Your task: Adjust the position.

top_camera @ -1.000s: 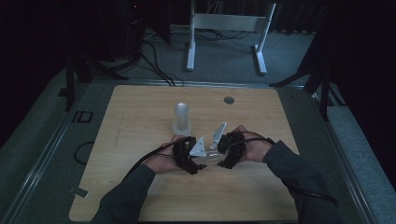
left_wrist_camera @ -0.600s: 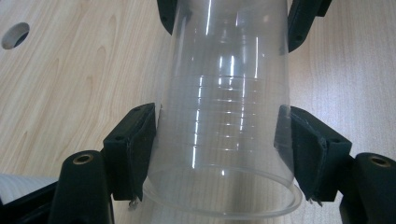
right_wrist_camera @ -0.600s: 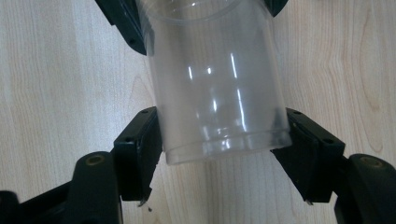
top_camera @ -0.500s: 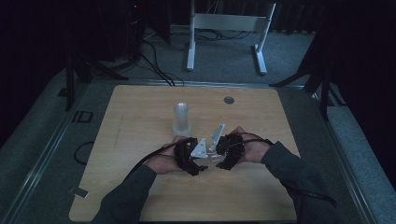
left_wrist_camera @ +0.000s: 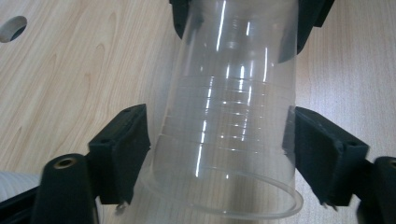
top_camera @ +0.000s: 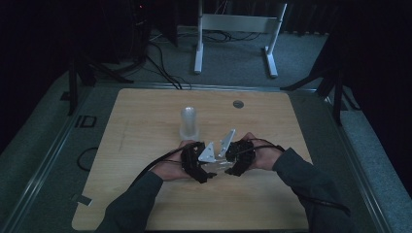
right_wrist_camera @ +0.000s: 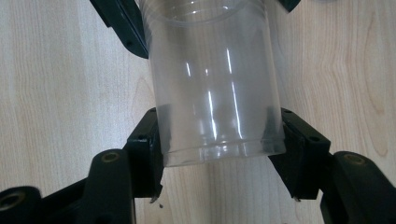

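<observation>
The clear plastic cup (left_wrist_camera: 229,126) lies horizontally between the two grippers, near the table's 6 o'clock edge. The right gripper (right_wrist_camera: 219,135) clamps the cup's base end; its jaws have just been closing, and both pads press the wall. The left gripper (left_wrist_camera: 219,144) straddles the rim end; its jaws have just been opening, with a gap at the left pad, so it appears released. Judgement: the handover to the right gripper is nearly complete; withdrawal of the left remains. A second cup stack (top_camera: 190,123) stands upright at 12 o'clock on the table (top_camera: 145,121).
</observation>
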Available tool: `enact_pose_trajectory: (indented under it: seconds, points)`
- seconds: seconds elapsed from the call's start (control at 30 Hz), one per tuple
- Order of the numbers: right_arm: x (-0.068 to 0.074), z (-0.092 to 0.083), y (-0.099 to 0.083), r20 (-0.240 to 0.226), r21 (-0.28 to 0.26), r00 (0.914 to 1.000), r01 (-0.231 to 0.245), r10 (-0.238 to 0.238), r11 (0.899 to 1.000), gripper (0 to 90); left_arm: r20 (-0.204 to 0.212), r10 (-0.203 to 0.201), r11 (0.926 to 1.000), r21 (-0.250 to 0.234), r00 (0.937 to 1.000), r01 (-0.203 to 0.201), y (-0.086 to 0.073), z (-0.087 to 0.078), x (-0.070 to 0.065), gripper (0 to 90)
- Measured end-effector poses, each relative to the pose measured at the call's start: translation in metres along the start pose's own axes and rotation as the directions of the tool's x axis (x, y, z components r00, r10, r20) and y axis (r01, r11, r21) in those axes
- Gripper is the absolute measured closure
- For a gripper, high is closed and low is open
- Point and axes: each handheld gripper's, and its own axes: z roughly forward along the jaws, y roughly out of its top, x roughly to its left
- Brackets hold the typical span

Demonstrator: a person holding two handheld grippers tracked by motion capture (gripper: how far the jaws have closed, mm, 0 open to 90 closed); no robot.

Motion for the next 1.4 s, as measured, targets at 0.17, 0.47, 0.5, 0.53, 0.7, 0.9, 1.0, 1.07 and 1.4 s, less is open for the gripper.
enact_pose_trajectory:
  seconds: [0.17,0.47,0.5,0.53,0.7,0.9,1.0,1.07,1.4]
  points:
    - [0.000,0.001,-0.003,0.002,-0.006,0.9999,-0.015,0.015,1.000,41.6,-0.006,-0.018,0.9998,-0.012,0.9998,0.018,0.001,0.000,0.000,18.9]
    - [-0.003,0.000,-0.008,0.020,-0.012,0.9986,-0.048,0.048,0.999,41.6,-0.022,-0.037,0.9982,-0.048,0.9991,0.036,0.003,-0.004,0.001,18.4]
    - [-0.004,0.000,-0.009,0.023,-0.014,0.9984,-0.051,0.051,0.999,41.6,-0.022,-0.037,0.9980,-0.051,0.9991,0.036,0.003,-0.005,0.002,18.4]
    - [-0.004,0.000,-0.011,0.027,-0.013,0.9980,-0.057,0.057,0.998,41.6,-0.024,-0.039,0.9978,-0.054,0.9990,0.037,0.003,-0.005,0.002,18.4]
    - [-0.005,0.001,-0.015,0.034,-0.015,0.9959,-0.083,0.084,0.996,41.6,-0.034,-0.047,0.9965,-0.071,0.9983,0.045,0.003,-0.008,0.005,18.4]
    - [-0.009,0.003,-0.030,0.045,-0.040,0.9893,-0.137,0.139,0.990,41.6,-0.034,-0.077,0.9919,-0.104,0.9965,0.073,0.000,-0.014,0.009,18.5]
    - [-0.010,0.003,-0.034,0.046,-0.052,0.9870,-0.152,0.154,0.987,41.6,-0.041,-0.091,0.9904,-0.109,0.9951,0.086,-0.002,-0.015,0.011,18.5]
    - [-0.010,0.003,-0.036,0.045,-0.059,0.9855,-0.161,0.163,0.985,41.6,-0.043,-0.104,0.9882,-0.117,0.9936,0.099,-0.005,-0.016,0.012,18.5]
    - [-0.013,0.002,-0.054,0.058,-0.155,0.9706,-0.223,0.234,0.962,41.6,-0.028,-0.171,0.9745,-0.152,0.9848,0.165,-0.016,-0.018,0.019,18.9]
